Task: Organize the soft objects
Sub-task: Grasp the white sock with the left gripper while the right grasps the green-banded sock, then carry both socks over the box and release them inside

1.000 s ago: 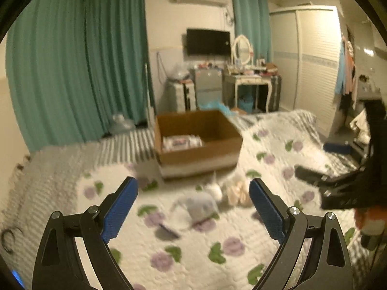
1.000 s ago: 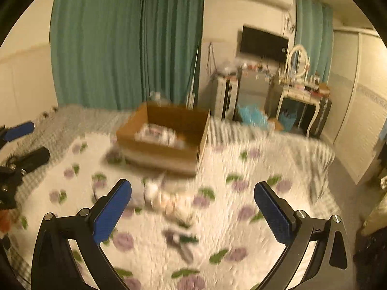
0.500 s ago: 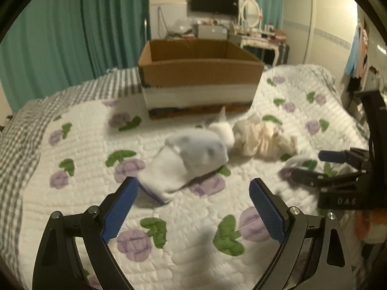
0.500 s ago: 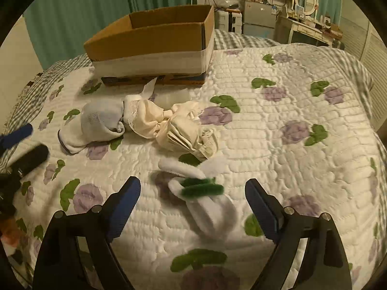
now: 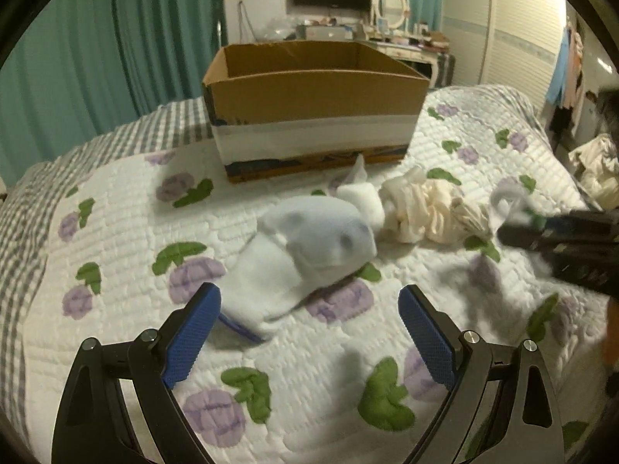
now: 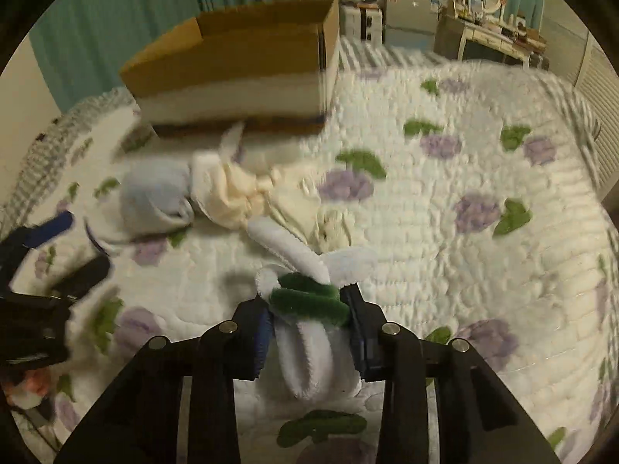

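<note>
My right gripper [image 6: 309, 321] is shut on a white sock with a green band [image 6: 309, 301], low over the quilt; it shows blurred in the left wrist view [image 5: 557, 239]. My left gripper [image 5: 309, 332] is open and empty, just short of a pale blue-white sock [image 5: 305, 255], which also shows in the right wrist view [image 6: 154, 197]. A cream bundle of cloth [image 5: 429, 212] lies to the right of that sock, touching it [image 6: 247, 193]. An open cardboard box [image 5: 313, 96] stands behind them on the bed [image 6: 240, 73].
The bed has a white quilt with purple flowers [image 5: 116, 232] and a grey checked blanket [image 5: 23, 201] at the left. Teal curtains [image 5: 96, 38], a dressing table [image 5: 406, 42] and a wardrobe [image 5: 510, 27] stand beyond the bed.
Both grippers dropped from high above the bed to just over the quilt. My right gripper closed on the green-banded sock. My left gripper came nearer the pale blue sock and stayed open.
</note>
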Demonstrator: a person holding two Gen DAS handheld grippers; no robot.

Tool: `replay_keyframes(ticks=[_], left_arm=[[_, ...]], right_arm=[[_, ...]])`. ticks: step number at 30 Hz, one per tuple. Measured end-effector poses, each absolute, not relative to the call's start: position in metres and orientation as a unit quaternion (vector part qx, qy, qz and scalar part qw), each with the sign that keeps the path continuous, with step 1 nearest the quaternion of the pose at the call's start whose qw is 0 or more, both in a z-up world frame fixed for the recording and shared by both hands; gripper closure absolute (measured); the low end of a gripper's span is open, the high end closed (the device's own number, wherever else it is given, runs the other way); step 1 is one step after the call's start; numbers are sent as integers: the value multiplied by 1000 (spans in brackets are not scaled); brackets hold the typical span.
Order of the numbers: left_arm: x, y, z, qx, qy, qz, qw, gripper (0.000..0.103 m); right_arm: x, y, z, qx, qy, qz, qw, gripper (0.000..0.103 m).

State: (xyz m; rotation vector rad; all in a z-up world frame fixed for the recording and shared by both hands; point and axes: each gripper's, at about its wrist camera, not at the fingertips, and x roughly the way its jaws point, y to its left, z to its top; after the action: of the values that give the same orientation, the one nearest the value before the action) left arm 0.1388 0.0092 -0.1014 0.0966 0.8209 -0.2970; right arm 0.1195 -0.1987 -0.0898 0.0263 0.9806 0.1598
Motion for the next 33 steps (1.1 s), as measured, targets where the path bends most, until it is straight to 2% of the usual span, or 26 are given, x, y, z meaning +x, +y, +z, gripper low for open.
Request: replay_keyframes(ticks=[8, 15, 17, 18, 24, 29, 33], left_arm=[[180, 2, -118, 43, 414, -157, 896, 8], [208, -7, -139, 49, 429, -184, 883, 9], [209, -10, -141, 55, 428, -187, 882, 11], [207, -11, -140, 58, 425, -192, 883, 16], [193, -4, -130, 59, 417, -200, 885, 30], [176, 5, -102, 60, 395, -200, 895, 32], [156, 12, -58, 79, 350, -192, 913, 32]], right_arm=[[163, -178, -38, -25, 406, 94, 909, 70], [186, -166, -62, -39, 420, 118, 899, 70], [189, -166, -70, -40, 428, 118, 895, 70], [191, -167, -72, -38, 430, 117, 894, 70], [188, -172, -72, -32, 432, 121, 893, 70], [176, -171, -53, -25, 418, 124, 899, 70], [164, -170, -30, -17, 402, 133, 906, 70]])
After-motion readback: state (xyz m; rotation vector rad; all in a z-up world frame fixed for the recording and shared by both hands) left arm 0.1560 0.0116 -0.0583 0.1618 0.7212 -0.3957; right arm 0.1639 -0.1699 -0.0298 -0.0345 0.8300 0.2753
